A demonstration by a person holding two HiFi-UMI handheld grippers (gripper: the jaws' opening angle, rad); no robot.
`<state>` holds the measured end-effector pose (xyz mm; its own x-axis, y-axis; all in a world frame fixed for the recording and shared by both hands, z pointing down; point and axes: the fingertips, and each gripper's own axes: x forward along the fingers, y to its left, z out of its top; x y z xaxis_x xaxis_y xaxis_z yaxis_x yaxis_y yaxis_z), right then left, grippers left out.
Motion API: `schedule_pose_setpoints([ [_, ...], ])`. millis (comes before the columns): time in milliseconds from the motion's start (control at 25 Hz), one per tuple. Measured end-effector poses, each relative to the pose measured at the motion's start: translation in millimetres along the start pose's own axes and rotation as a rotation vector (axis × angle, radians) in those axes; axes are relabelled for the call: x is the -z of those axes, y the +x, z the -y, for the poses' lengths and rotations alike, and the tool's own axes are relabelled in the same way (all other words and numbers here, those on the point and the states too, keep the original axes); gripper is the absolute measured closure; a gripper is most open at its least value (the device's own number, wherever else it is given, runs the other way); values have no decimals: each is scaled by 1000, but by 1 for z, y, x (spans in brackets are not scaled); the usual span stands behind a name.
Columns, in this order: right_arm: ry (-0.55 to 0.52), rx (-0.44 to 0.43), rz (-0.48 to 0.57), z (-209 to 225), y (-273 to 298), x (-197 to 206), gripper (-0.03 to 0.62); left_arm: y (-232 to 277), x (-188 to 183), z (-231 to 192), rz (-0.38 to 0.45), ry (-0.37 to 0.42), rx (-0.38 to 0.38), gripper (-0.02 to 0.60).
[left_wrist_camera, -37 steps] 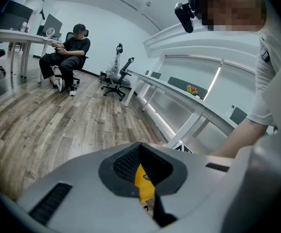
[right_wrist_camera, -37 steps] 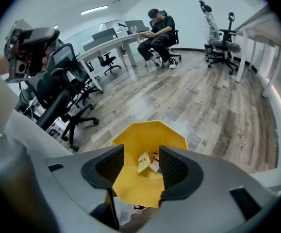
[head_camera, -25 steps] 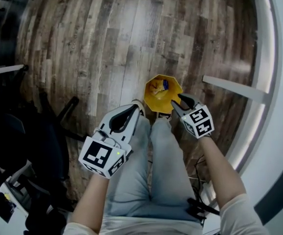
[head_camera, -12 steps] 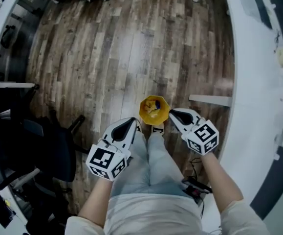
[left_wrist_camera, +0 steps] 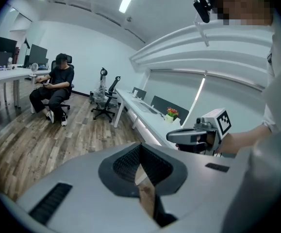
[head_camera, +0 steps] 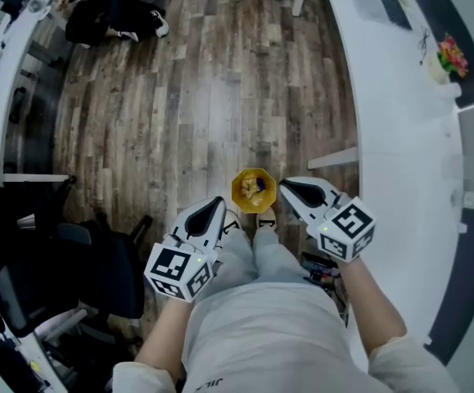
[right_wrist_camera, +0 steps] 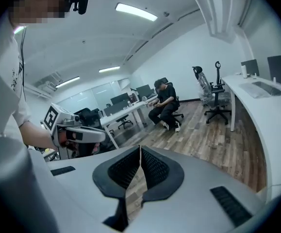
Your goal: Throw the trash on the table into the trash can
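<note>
Left tongs (head_camera: 212, 207) clenched empty; right tongs (head_camera: 290, 188) just closing, empty too, since the trash (head_camera: 258, 186) already lies in the mid-frame trash can (head_camera: 238, 195).

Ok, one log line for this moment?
left gripper: jaws shut, empty | right gripper: jaws shut, empty | trash can: on floor, trash inside
</note>
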<state>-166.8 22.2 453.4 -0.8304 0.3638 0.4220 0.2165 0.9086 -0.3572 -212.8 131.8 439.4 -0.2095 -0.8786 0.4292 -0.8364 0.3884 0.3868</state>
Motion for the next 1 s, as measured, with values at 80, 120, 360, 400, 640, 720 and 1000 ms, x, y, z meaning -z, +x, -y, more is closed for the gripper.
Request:
schedule_pose_setpoints([
  [80,0,4,16,-3,-9,-8,559,-1,-1,8,-14,17,9,581],
  [120,5,6,25,-3,-14,-12,560,-1,-2,10,-14,20,11,581],
  [360,8,-3,66,0,-25,-34,562,-1,-15,14,3,44,12,581],
  [400,9,-7,73,0,-25,-37,562,-2,-19,15,10,48,12,581],
  [640,11,4,82,5,-32,-47,563,-4,-34,17,43,62,8,581],
  [720,11,-3,74,5,-34,-46,563,-5,-36,19,45,64,5,581],
  [1000,7,-26,58,-1,-33,-39,563,-9,-42,16,59,67,-7,581],
])
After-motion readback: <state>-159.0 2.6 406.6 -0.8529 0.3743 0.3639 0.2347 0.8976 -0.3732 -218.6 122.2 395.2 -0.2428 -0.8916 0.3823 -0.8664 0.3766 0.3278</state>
